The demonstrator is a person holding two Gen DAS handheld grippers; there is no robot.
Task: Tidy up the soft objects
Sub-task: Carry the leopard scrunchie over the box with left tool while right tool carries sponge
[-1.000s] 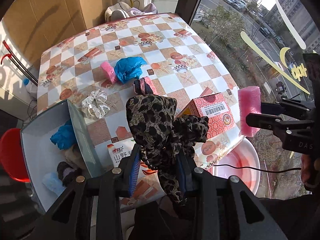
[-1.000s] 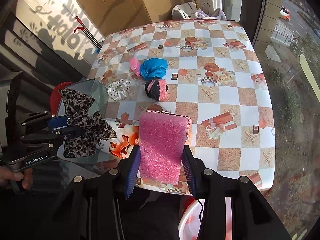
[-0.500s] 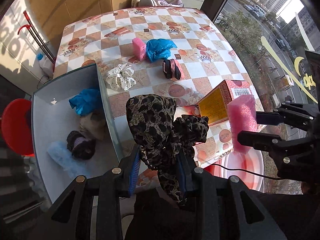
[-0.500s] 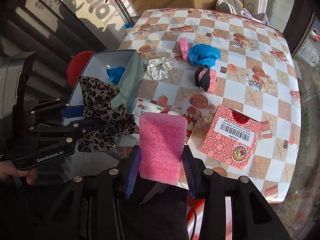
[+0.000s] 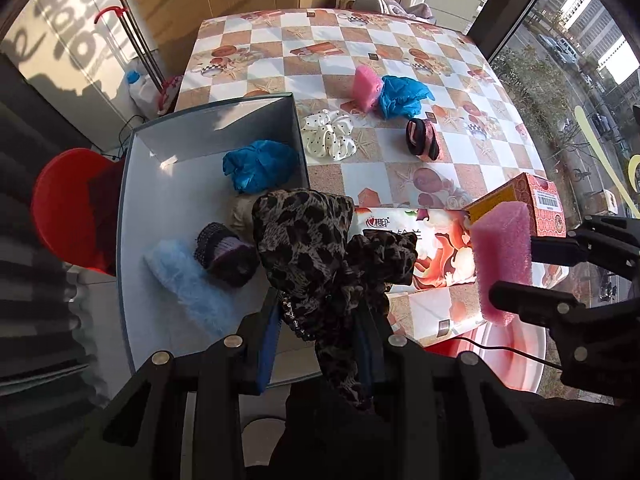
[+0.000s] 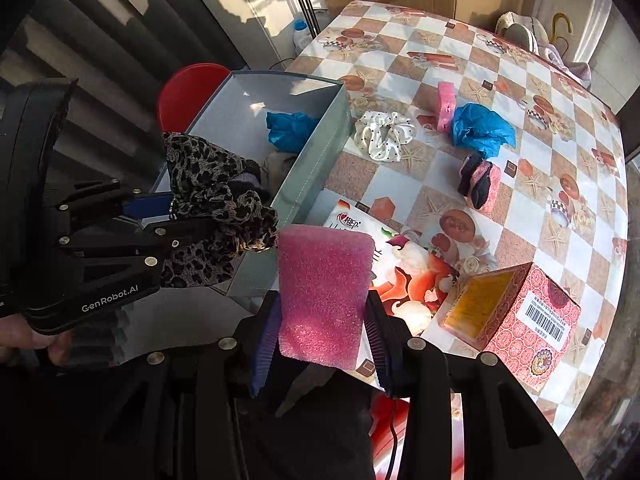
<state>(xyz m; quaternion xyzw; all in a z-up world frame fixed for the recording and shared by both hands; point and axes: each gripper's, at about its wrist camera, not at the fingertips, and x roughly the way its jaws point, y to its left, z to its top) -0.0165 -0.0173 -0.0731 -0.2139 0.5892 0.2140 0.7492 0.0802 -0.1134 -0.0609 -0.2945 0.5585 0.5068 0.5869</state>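
Note:
My left gripper (image 5: 320,320) is shut on a leopard-print cloth (image 5: 312,248) and holds it above the near right edge of the grey box (image 5: 140,208); it also shows in the right wrist view (image 6: 208,184). My right gripper (image 6: 320,328) is shut on a pink sponge (image 6: 324,292), held above the table's near edge; it shows in the left wrist view (image 5: 502,256). The box holds a blue cloth (image 5: 260,164), a light blue fluffy item (image 5: 184,280) and a dark knitted item (image 5: 224,252). On the table lie a white dotted scrunchie (image 5: 330,138), a second pink sponge (image 5: 365,88), a blue cloth (image 5: 404,94) and a black-pink item (image 5: 422,144).
A tissue pack (image 5: 424,248) and a red patterned carton (image 5: 536,208) lie at the table's near edge. A red stool (image 5: 68,208) stands left of the box. A pink basin (image 5: 516,352) sits below the table edge. A window runs along the right.
Both grippers have swung left toward the grey box with their loads. The box now fills more of both views and the leopard cloth hangs over its edge.

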